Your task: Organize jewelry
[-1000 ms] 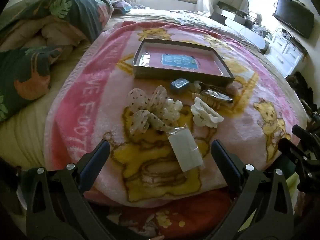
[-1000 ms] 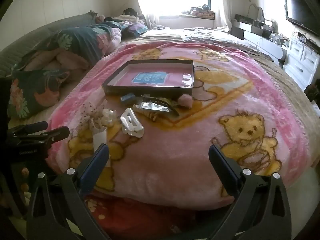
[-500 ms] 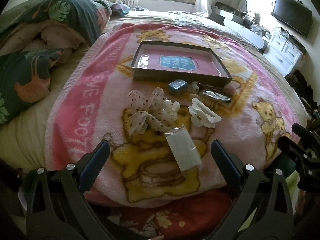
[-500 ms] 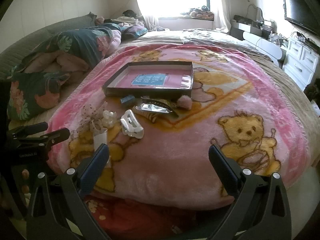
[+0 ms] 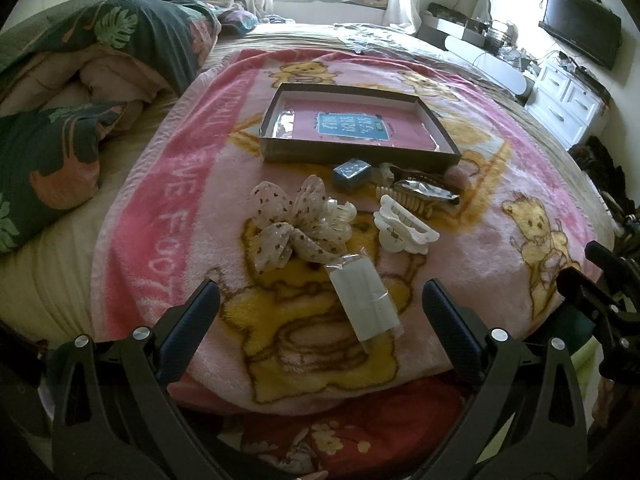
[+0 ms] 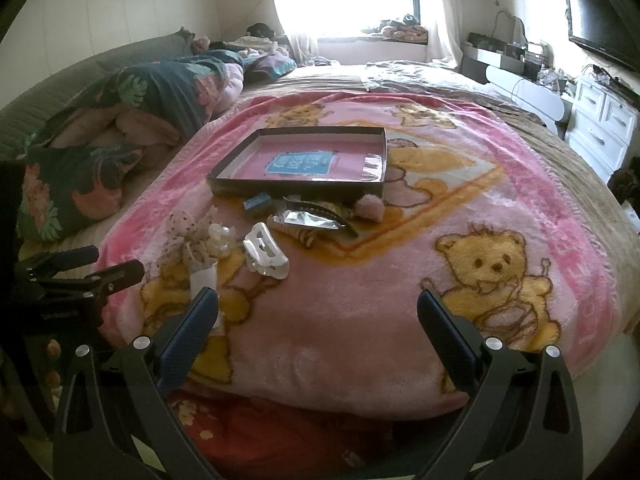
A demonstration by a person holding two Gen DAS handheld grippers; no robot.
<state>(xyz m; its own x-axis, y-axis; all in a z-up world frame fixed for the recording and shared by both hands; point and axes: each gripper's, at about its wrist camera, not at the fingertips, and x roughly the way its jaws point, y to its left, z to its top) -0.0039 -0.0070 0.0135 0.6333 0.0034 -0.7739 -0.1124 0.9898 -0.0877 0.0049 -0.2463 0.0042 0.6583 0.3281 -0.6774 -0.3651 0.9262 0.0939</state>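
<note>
Now, both grippers: two in all, one per hand, both low at the near edge of the bed, holding nothing.
Left gripper: one; its two fingers are spread wide and the gap between them is empty above the blanket. It shows also at the left edge of the right wrist view.
Right gripper: one; fingers spread wide too, nothing between them. Its black tips appear at the right edge of the left wrist view.
Blanket: one, pink with yellow bears, lying over the bed; all the small things rest on it.
Box lid: one shallow dark tray with pink bottom and one blue label in the middle; nothing lies in it. It stands behind the small things, seen also from the right.
White claw clip: one, just right of the bow; in the right wrist view it is nearest to the centre.
Dotted bow: one, sheer fabric with dark dots, and one clear claw clip touches its right side.
Plastic packet: one, clear with white content, nearest to the left gripper, its far end touching the bow.
Blue small box: one, just in front of the lid.
Foil packet: one, shiny, lying over one beige comb clip.
Pink fluffy ball: one, touching the front right corner of the lid.
Pillows: I count two dark floral ones at the left.
</note>
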